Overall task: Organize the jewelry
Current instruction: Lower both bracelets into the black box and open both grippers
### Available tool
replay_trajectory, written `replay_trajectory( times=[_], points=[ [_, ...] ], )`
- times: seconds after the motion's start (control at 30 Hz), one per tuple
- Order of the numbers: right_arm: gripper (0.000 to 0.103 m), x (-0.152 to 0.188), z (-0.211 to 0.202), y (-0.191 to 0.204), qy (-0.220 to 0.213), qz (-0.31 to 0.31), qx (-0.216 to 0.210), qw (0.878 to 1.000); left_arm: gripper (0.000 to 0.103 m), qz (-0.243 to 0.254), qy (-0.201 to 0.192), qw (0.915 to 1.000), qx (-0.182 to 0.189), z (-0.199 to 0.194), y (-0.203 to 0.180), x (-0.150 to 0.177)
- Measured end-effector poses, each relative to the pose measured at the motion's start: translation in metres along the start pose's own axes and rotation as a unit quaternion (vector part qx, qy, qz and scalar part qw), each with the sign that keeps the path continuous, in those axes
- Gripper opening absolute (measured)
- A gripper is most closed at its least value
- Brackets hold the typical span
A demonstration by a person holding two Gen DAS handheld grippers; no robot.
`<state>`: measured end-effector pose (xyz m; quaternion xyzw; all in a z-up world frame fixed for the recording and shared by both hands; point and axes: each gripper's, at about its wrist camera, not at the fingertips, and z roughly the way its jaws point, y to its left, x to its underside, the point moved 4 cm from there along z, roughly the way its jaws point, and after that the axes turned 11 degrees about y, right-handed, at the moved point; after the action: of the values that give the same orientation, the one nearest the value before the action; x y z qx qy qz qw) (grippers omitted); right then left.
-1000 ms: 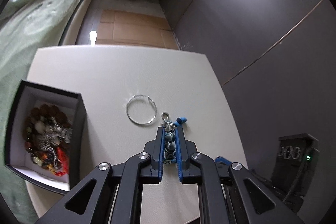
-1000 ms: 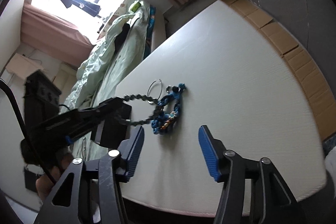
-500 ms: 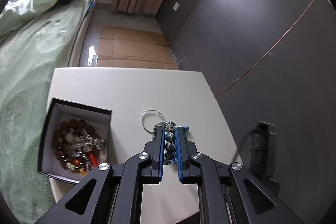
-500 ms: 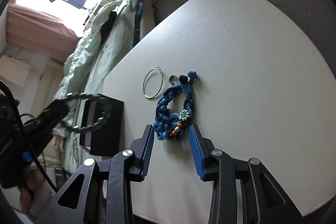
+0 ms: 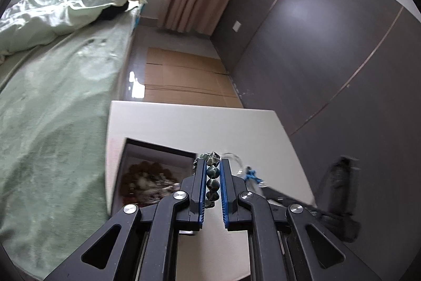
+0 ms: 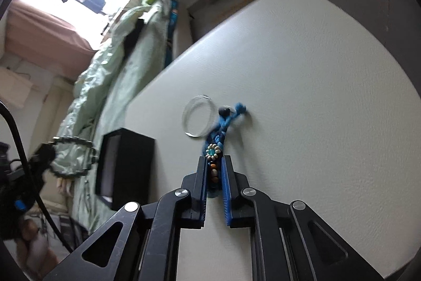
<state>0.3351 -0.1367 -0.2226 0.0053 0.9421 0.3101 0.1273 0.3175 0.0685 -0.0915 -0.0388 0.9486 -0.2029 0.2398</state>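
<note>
Left wrist only: box (image 5: 158,152) contents

Your left tool (image 5: 212,177) hides the near corner of the black box (image 5: 158,149), whose tangled contents (image 5: 143,182) blur together. Beside the box, the silver hoop (image 5: 234,158) and blue braid (image 5: 252,174) smear.

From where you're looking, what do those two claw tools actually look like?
Both the left gripper and the right gripper are matte black, angular linkages with triangular cutouts and round silver pivot screws. Each has two straight fingers lined with ribbed blue pads. A black cable hangs beside the left one.
</note>
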Motion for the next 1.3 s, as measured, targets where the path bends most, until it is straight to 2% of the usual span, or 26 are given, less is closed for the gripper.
replay_trajectory(
  times=[0.2,0.27,0.33,0.4,0.47,0.67,1.0,1.07,1.1,1.13,1.2,1.3],
  points=[
    [0.012,-0.002,-0.023,0.03,-0.026,-0.034,-0.015,0.999,0.01,-0.02,0.017,0.9996,-0.009,0.009,0.027,0.004],
    [0.012,-0.002,-0.031,0.041,-0.033,-0.046,-0.022,0.998,0.011,-0.028,0.022,0.999,-0.025,0.013,0.037,0.006],
    [0.012,-0.002,-0.038,0.056,-0.039,-0.059,-0.03,0.997,0.019,-0.043,0.04,0.998,-0.023,0.018,0.045,0.008],
    [0.012,-0.003,-0.041,0.069,-0.043,-0.07,-0.037,0.996,0.047,-0.056,0.045,0.9973,-0.013,0.019,0.053,0.01],
    [0.012,-0.003,-0.044,0.084,-0.045,-0.084,-0.045,0.994,0.06,-0.058,0.031,0.9977,-0.018,0.013,0.057,0.011],
    [0.012,0.001,-0.041,0.121,-0.04,-0.117,-0.063,0.99,0.061,-0.055,0.017,0.9979,-0.029,-0.003,0.065,0.014],
    [0.012,0.005,-0.012,0.166,-0.017,-0.146,-0.091,0.985,0.061,-0.069,0.004,0.9969,-0.036,-0.022,0.088,0.018],
    [0.014,0.005,0.002,0.17,0.001,-0.149,-0.074,0.986,0.061,-0.075,0.005,0.9966,-0.035,-0.023,0.092,0.019],
    [0.019,0.005,0.01,0.168,0.012,-0.142,-0.062,0.988,0.061,-0.075,0.005,0.9965,-0.034,-0.023,0.093,0.019],
    [0.037,0.006,0.015,0.165,0.022,-0.134,-0.058,0.989,0.061,-0.075,0.006,0.9965,-0.036,-0.022,0.093,0.019],
    [0.055,0.01,0.02,0.156,0.031,-0.119,-0.064,0.99,0.068,-0.072,0.007,0.9966,-0.04,-0.021,0.093,0.02],
    [0.056,0.021,0.011,0.149,0.019,-0.131,-0.067,0.989,0.073,-0.063,0.003,0.9972,-0.04,-0.019,0.086,0.019]
  ],
)
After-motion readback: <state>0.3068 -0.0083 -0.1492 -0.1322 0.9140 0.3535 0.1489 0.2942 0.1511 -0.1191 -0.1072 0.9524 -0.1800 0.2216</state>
